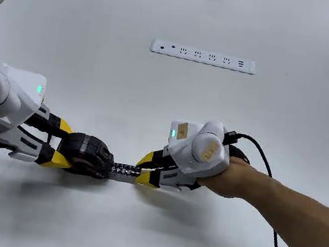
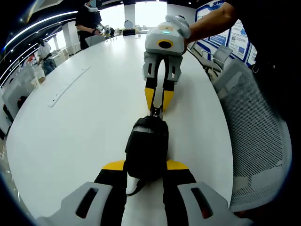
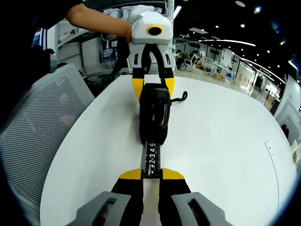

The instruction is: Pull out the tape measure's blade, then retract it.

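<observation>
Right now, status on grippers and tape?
Left gripper shut on tape measure. Right gripper shut on blade, short length out. Power strip well clear.

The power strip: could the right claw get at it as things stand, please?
Probably not yet: the right claw is shut on the blade of the tape measure. Only bare table lies between it and the power strip.

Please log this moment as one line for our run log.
left gripper: shut on tape measure | right gripper: shut on blade | blade: short length out
</observation>
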Demonstrator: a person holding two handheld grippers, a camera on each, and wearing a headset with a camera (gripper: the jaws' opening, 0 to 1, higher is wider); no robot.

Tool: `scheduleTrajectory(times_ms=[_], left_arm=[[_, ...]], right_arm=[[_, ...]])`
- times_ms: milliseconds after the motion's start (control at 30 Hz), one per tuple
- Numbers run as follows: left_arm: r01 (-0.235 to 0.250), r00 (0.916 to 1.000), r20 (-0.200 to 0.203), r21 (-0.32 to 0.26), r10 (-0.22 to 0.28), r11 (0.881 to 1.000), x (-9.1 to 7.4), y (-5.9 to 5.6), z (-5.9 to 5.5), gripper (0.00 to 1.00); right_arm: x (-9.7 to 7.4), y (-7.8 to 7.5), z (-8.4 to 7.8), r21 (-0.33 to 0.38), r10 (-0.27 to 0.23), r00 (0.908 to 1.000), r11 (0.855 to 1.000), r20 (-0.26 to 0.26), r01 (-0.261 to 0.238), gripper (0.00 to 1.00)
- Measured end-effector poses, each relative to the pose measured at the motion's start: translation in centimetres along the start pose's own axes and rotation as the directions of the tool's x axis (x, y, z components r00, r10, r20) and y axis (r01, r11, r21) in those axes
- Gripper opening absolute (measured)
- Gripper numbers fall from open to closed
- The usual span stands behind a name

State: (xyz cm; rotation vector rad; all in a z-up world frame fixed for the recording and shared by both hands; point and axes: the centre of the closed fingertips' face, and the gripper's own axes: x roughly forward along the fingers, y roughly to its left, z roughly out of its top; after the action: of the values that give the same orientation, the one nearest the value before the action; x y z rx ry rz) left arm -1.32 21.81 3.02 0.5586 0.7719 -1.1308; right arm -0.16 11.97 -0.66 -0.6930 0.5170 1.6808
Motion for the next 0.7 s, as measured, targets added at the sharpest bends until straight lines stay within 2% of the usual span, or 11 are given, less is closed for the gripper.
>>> scheduleTrajectory(times_ms=[700], left_arm=[[0.004,1.0,-0.001,-0.003,-0.004,1.0,0.1,0.0,0.0,0.23]], right_arm=[[-1.9,0.2,-2.0,0.003,-0.008,0.9997,1.0,-0.022,0.008,0.08]])
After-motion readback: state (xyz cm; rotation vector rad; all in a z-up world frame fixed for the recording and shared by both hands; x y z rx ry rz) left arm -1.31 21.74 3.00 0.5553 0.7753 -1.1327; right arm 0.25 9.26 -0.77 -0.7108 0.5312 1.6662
